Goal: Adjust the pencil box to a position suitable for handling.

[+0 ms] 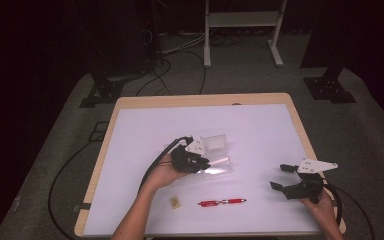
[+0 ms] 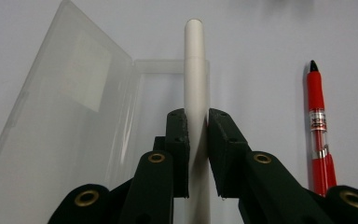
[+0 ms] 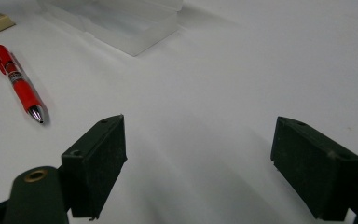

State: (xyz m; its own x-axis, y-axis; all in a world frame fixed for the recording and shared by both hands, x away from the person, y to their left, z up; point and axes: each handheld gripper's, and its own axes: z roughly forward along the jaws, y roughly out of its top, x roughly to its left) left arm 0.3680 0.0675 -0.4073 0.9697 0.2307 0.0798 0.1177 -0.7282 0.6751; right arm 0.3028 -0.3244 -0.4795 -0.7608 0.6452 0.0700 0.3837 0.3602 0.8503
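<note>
The red pen [image 2: 319,135] has a label band whose print is too small to read. A plain white pen [image 2: 196,84] lies lengthwise over the open clear plastic case [image 2: 74,121] mid-desk [image 1: 260,125], pinched between the left gripper's [image 2: 196,122] fingers. The right gripper [image 3: 198,158], held low near the desk's right edge, has fingers spread wide, empty. A small tan eraser [image 1: 175,201] sits beside the red pen.

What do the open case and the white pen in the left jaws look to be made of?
The case: clear, slightly frosted hard plastic, since the table shows through its lid. The white pen: probably matte plastic, smooth and dull with no glint, though coated metal can't be excluded.
</note>
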